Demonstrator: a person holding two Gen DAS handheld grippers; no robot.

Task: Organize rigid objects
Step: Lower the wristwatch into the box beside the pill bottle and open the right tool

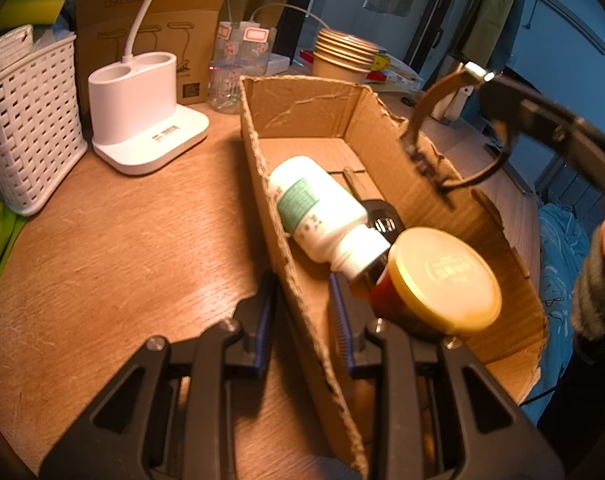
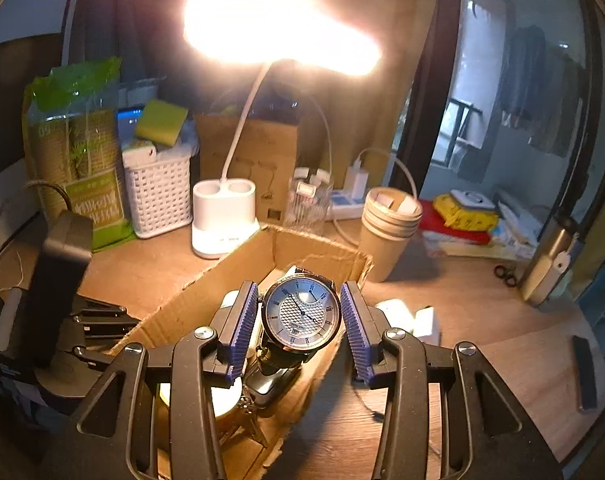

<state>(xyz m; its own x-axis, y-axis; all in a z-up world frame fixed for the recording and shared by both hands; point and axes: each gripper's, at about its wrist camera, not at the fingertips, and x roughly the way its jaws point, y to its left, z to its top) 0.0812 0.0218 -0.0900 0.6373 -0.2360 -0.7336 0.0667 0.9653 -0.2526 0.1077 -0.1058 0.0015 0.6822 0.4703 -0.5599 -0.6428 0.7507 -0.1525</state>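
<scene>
A torn cardboard box [image 1: 382, 120] lies on the wooden desk. It holds a white pill bottle [image 1: 322, 216], a jar with a yellow lid [image 1: 442, 280] and a black car key [image 1: 382, 220]. My left gripper [image 1: 301, 280] is shut on the box's left wall, one blue pad on each side. My right gripper [image 2: 299, 286] is shut on a wristwatch [image 2: 300, 316] with a silver dial, pinched at its case, and holds it above the box [image 2: 206, 292]. In the left wrist view the watch [image 1: 430, 112] hangs over the box's right wall, straps dangling.
A white lamp base [image 1: 142, 112], a white woven basket [image 1: 26, 128], a stickered glass jar [image 1: 238, 68] and stacked paper cups [image 1: 342, 56] stand behind the box. Scissors [image 2: 506, 274], small white boxes [image 2: 406, 316] and a flat black object [image 2: 584, 372] lie to the right.
</scene>
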